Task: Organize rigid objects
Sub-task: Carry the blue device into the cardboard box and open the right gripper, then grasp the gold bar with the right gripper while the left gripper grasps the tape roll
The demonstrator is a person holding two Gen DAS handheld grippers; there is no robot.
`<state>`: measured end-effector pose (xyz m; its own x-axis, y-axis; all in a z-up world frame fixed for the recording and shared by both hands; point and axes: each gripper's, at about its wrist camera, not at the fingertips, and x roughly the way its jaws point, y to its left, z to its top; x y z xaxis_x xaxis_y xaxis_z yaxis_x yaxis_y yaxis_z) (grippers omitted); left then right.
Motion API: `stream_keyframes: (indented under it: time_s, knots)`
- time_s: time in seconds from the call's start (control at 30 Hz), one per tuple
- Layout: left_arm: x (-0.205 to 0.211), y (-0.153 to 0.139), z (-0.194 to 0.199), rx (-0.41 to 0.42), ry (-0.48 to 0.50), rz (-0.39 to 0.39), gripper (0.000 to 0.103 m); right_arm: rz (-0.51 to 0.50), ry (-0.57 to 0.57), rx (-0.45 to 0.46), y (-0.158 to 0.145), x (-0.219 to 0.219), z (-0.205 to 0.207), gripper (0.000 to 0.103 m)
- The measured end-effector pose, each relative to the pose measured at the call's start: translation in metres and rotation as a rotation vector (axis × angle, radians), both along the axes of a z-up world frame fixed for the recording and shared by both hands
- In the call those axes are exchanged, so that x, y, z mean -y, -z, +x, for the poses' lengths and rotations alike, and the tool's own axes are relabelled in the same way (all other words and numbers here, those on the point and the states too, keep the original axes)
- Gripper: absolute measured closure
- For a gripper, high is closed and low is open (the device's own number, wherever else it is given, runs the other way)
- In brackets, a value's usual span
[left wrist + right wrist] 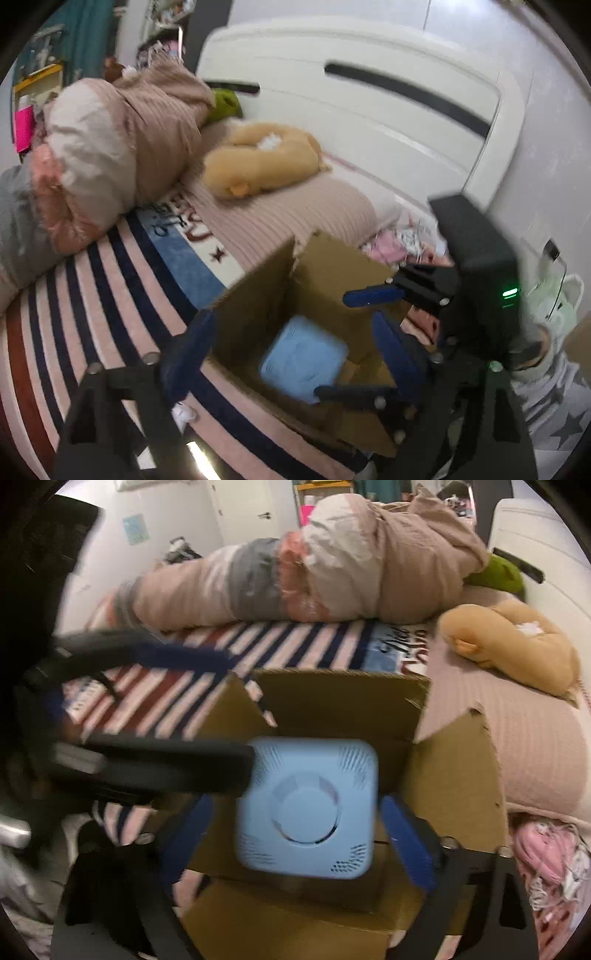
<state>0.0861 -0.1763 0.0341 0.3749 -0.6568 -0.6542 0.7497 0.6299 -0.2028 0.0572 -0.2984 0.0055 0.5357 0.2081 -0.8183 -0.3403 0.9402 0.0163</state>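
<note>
A light blue square device [306, 808] with a round centre lies inside an open cardboard box [454, 775] on the bed. It also shows in the left wrist view [303, 358], low in the box [332, 266]. My right gripper [295, 834] is open, its blue fingers apart on either side of the device, above the box. My left gripper [291, 343] is open over the box's near edge. The right gripper's blue fingertips [373, 297] reach into the box from the right in the left wrist view.
The box stands on a striped bedspread [110, 295]. A tan plush toy [258, 162] and a rolled duvet [110, 147] lie behind it, by the white headboard [369, 103]. Pink and white clutter [546, 853] sits at the right of the box.
</note>
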Motion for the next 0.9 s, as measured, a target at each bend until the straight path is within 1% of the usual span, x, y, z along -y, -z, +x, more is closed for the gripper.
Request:
stream_keyframes:
  time_s: [0.07, 0.13, 0.17, 0.2, 0.27, 0.3, 0.37, 0.43, 0.5, 0.53, 0.57, 0.6, 0.67, 0.73, 0.8, 0.83, 0.9]
  knots:
    - [-0.025, -0.009, -0.005, 0.033, -0.042, -0.018, 0.018, -0.021, -0.005, 0.033, -0.002, -0.001, -0.005, 0.007]
    - [-0.051, -0.015, -0.009, 0.077, -0.103, -0.006, 0.018, -0.048, -0.012, 0.083, -0.009, -0.008, -0.01, 0.007]
    - [-0.066, -0.017, -0.013, 0.101, -0.137, -0.001, 0.018, -0.058, -0.022, 0.123, -0.014, -0.014, -0.014, 0.007]
    - [-0.086, -0.018, -0.017, 0.123, -0.183, 0.003, 0.018, -0.075, -0.036, 0.193, -0.023, -0.024, -0.022, 0.007]
    - [-0.116, -0.015, -0.021, 0.142, -0.249, 0.004, 0.017, -0.116, -0.067, 0.318, -0.035, -0.046, -0.04, 0.007]
    - [-0.135, -0.01, -0.025, 0.151, -0.292, 0.006, 0.017, -0.111, -0.105, 0.363, -0.04, -0.06, -0.047, 0.007]
    - [-0.16, 0.004, -0.028, 0.16, -0.345, 0.015, 0.017, -0.043, -0.177, 0.391, -0.044, -0.08, -0.062, 0.007]
    - [-0.185, 0.024, -0.031, 0.158, -0.397, 0.033, 0.017, 0.024, -0.24, 0.37, -0.042, -0.106, -0.067, 0.007]
    - [-0.21, 0.051, -0.033, 0.133, -0.429, 0.041, 0.017, 0.03, -0.279, 0.361, -0.033, -0.131, -0.072, 0.008]
    - [-0.218, 0.063, -0.034, 0.12, -0.437, 0.041, 0.017, 0.018, -0.296, 0.357, -0.024, -0.144, -0.075, 0.011]
    - [-0.228, 0.076, -0.035, 0.107, -0.446, 0.046, 0.017, 0.002, -0.318, 0.352, -0.015, -0.155, -0.078, 0.02]
    - [-0.232, 0.087, -0.035, 0.096, -0.452, 0.054, 0.017, -0.014, -0.348, 0.344, -0.004, -0.167, -0.082, 0.024]
    - [-0.246, 0.112, -0.037, 0.062, -0.469, 0.064, 0.017, -0.038, -0.366, 0.284, 0.025, -0.182, -0.083, 0.041]
    - [-0.254, 0.129, -0.039, 0.026, -0.476, 0.044, 0.017, -0.002, -0.33, 0.167, 0.059, -0.183, -0.073, 0.05]
    - [-0.257, 0.144, -0.044, -0.003, -0.473, 0.019, 0.017, 0.033, -0.246, 0.063, 0.091, -0.176, -0.064, 0.053]
    - [-0.256, 0.149, -0.047, -0.009, -0.466, 0.015, 0.017, 0.027, -0.186, 0.028, 0.109, -0.168, -0.056, 0.054]
    - [-0.252, 0.159, -0.053, -0.023, -0.45, 0.009, 0.017, 0.021, -0.103, -0.001, 0.131, -0.157, -0.048, 0.055]
